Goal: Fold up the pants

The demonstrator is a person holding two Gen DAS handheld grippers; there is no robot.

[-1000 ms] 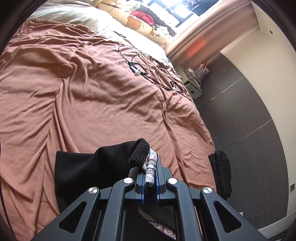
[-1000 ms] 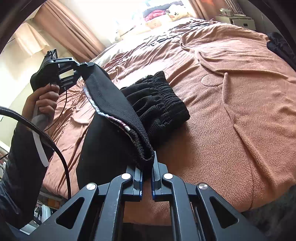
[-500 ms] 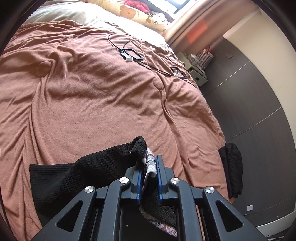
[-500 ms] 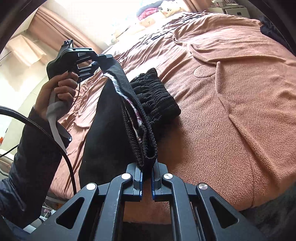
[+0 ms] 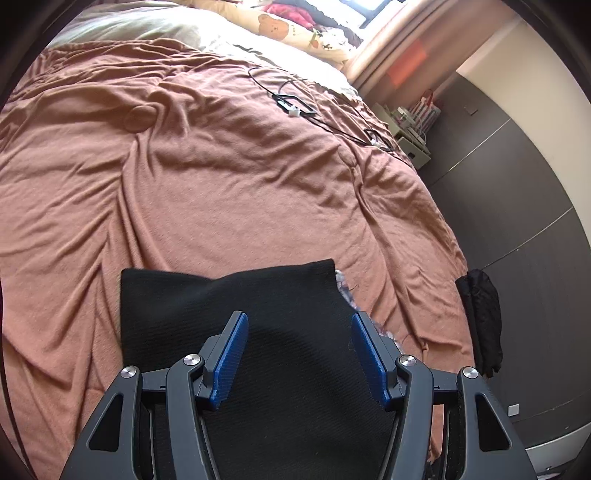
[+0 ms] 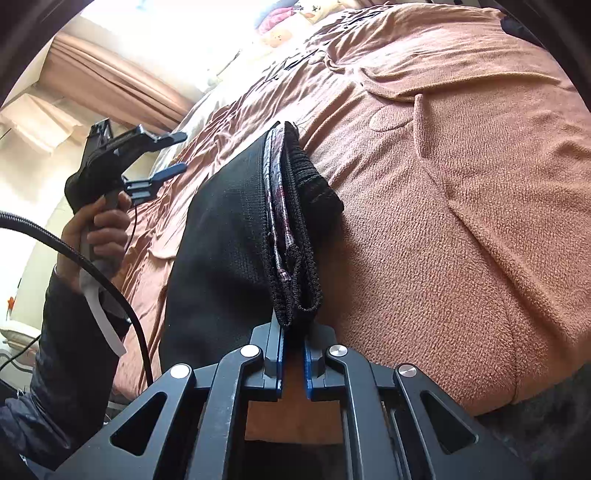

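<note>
Left gripper [image 5: 299, 354]: jaws spread wide, blue pads [image 5: 229, 360] well apart, nothing between them; hovering over the flat black panel of the pants [image 5: 236, 295]. Also seen from the right wrist view, raised above the bed in the person's left hand [image 6: 103, 229], blue fingertips parted and holding nothing.

Right gripper [image 6: 293, 363]: jaws narrowly parted, a slim gap visible between the blue pads; folded edge of the pants sitting just at the fingertips, stacked layers bunched there. Cannot tell whether the cloth is pinched or merely resting against the tips.

Pants lying folded on the brown blanket [image 5: 221, 177], near its front edge: broad black top layer smooth, square corners toward the far side. Patterned lining [image 6: 277, 206] peeking out along the right-hand edge in both views, sandwiched between black layers. Ribbed knit band [image 6: 314, 184] bulging beside the stack, touching the blanket.

Farther out on the blanket: a black cable [image 5: 295, 107] with a small white plug, well apart from the pants. Pillows with a bear print [image 5: 280, 26] at the head of the bed. Dark garment [image 5: 480, 321] hanging at the blanket's right edge, beside the dark wardrobe doors [image 5: 524, 206].
</note>
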